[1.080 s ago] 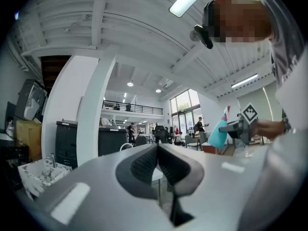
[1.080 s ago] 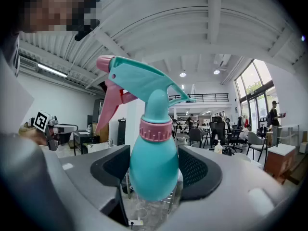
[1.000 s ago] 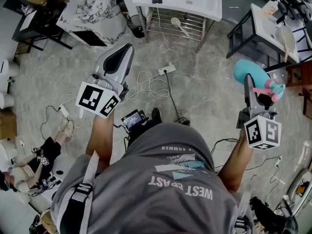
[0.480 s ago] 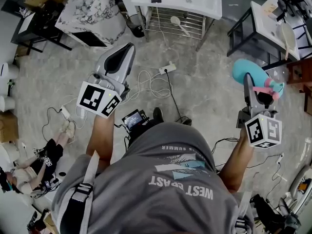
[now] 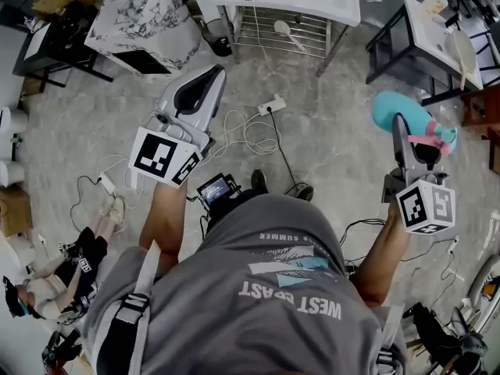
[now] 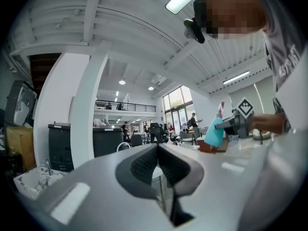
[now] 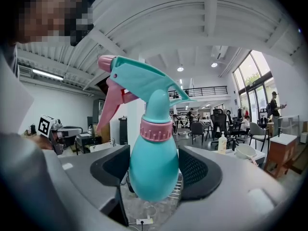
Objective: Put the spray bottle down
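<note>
Item: spray bottle [image 5: 389, 108], teal body, pink collar and trigger, teal nozzle head. Head view: bottle carried in the air in the right gripper [image 5: 402, 127], above the grey floor [image 5: 328, 131] and near a dark-framed side table [image 5: 422, 30]; it rests on no surface. Left gripper [image 5: 208, 76] is held out over the floor cables, well apart from the bottle. Left gripper view: jaws closed together, nothing between them; the bottle shows small in the distance at the right. Right gripper view: bottle upright, both dark pads pressed against the wide lower body below the pink collar, with the base hanging just beneath the jaws. Handling, as judged: rigid moulded plastic, probably light; the fill level cannot be read through the opaque wall. The rounded, smooth body may slide in a loose grip, and the trigger head makes it top-heavy. Best hold: the broad belly, as it is held now, never the trigger. It needs a flat surface under the base before the jaws part.
</note>
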### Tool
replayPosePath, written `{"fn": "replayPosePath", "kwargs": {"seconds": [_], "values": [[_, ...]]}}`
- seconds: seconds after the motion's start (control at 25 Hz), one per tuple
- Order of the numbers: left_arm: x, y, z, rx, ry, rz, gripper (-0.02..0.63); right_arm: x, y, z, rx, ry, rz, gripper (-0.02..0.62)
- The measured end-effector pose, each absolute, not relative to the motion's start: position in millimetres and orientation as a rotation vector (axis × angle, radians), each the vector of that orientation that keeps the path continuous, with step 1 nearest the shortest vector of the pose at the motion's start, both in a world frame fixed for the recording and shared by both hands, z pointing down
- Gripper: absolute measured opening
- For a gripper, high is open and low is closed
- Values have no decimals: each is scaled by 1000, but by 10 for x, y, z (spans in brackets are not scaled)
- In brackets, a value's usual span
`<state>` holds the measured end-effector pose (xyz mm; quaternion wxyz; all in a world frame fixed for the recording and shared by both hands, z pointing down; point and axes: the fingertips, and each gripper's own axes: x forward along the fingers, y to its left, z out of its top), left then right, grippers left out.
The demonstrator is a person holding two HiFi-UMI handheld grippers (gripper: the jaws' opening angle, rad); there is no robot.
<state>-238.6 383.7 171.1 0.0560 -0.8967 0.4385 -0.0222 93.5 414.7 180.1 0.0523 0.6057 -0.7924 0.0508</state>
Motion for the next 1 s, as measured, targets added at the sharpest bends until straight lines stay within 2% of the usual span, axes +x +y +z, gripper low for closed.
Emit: {"fn": "replayPosePath", "kwargs": {"seconds": [0.4, 1.0], "values": [[-2533, 3718, 1588, -2678, 1242, -72, 3, 580, 4087, 1700, 1847, -2392, 112, 321], [-2395, 3541, 1590, -2664, 1264, -61, 3, 646, 3763, 1801, 1784, -2429, 133, 321]]}}
